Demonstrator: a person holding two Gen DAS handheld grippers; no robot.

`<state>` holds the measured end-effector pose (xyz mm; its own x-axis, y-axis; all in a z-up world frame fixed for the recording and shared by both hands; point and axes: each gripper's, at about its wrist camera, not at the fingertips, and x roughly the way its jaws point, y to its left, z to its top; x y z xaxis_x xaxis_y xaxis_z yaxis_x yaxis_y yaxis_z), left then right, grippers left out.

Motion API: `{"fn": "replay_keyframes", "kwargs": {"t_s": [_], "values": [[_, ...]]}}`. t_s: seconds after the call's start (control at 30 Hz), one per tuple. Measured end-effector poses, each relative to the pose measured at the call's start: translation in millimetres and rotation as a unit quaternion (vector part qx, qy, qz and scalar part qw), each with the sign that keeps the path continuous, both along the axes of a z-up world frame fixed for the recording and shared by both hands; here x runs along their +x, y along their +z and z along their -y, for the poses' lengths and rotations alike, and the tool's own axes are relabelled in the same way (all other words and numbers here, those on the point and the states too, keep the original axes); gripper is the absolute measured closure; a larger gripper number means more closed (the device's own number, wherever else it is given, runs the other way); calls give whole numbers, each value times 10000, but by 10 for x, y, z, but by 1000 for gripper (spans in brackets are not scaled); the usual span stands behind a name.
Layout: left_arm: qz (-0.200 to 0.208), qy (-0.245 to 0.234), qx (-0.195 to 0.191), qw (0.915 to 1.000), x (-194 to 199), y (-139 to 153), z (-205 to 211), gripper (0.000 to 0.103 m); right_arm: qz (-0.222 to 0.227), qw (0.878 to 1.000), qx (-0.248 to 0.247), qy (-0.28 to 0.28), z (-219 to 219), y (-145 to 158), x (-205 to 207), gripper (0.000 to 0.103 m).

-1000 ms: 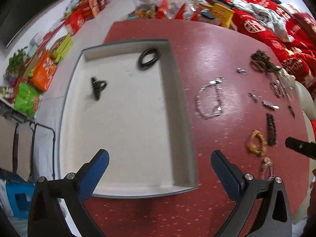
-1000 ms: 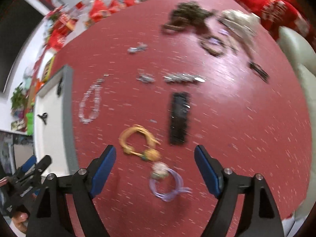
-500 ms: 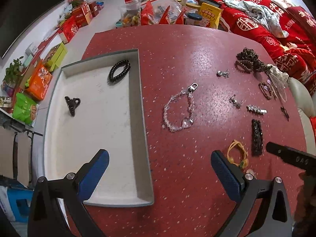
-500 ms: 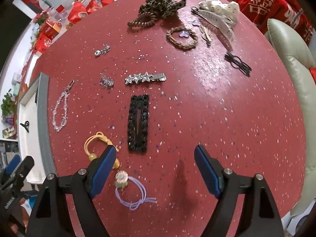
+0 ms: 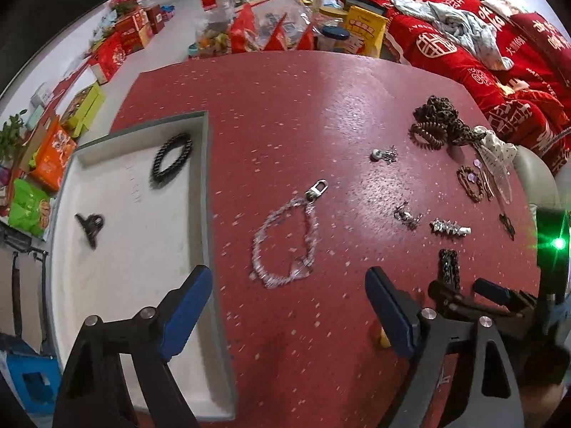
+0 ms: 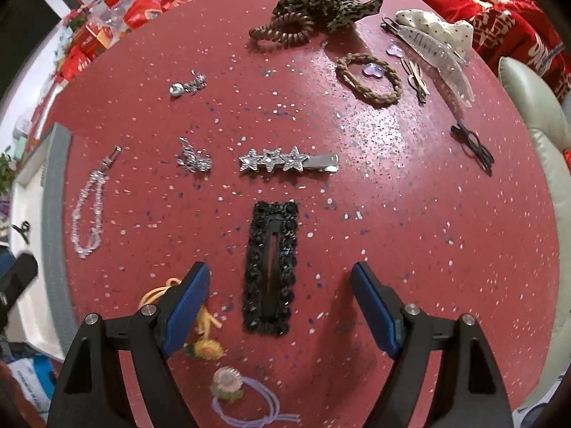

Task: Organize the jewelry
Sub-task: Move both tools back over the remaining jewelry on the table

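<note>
While both tongs hang over the red speckled worktop (image 6: 428, 214), the right tongs (image 6: 279, 306) stand spread wide and empty, straddling the near end of a black beaded snap hair clip (image 6: 271, 267) that lies flat, its long axis running away from the camera. That clip looks stiff and light, a metal plate edged with hard beads (likely slippery on the faceted tops), so I judge the best hold is across its narrow width near the middle, pads on the two long beaded edges.

The left tongs (image 5: 285, 314) are closing, with nothing between them yet; just ahead lies a clear crystal bead bracelet (image 5: 285, 242) with a silver clasp, beside the grey tray (image 5: 207, 196). It should be limp and will droop, so pinching one strand of beads seems wiser than the clasp. Inside the tray sit a black bead bracelet (image 5: 171, 160) and a small black claw clip (image 5: 90, 224).
</note>
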<state>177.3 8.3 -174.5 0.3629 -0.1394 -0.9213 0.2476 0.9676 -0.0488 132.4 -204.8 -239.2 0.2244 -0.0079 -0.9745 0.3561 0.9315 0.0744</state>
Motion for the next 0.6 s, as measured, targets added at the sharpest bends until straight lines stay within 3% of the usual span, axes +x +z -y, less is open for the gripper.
{"fn": "replay_keyframes", "kwargs": {"t_s": [0.17, 0.43, 0.6], "values": [[-13, -101, 65, 9999, 159, -136, 234, 14, -51, 9990, -391, 207, -20, -43, -20, 21], [105, -72, 444, 9989, 401, -403, 426, 14, 32, 9985, -434, 331, 160, -54, -164, 25], [-65, -8, 617, 9981, 499, -609, 409, 14, 51, 9980, -504, 387, 244, -57, -215, 25]]}}
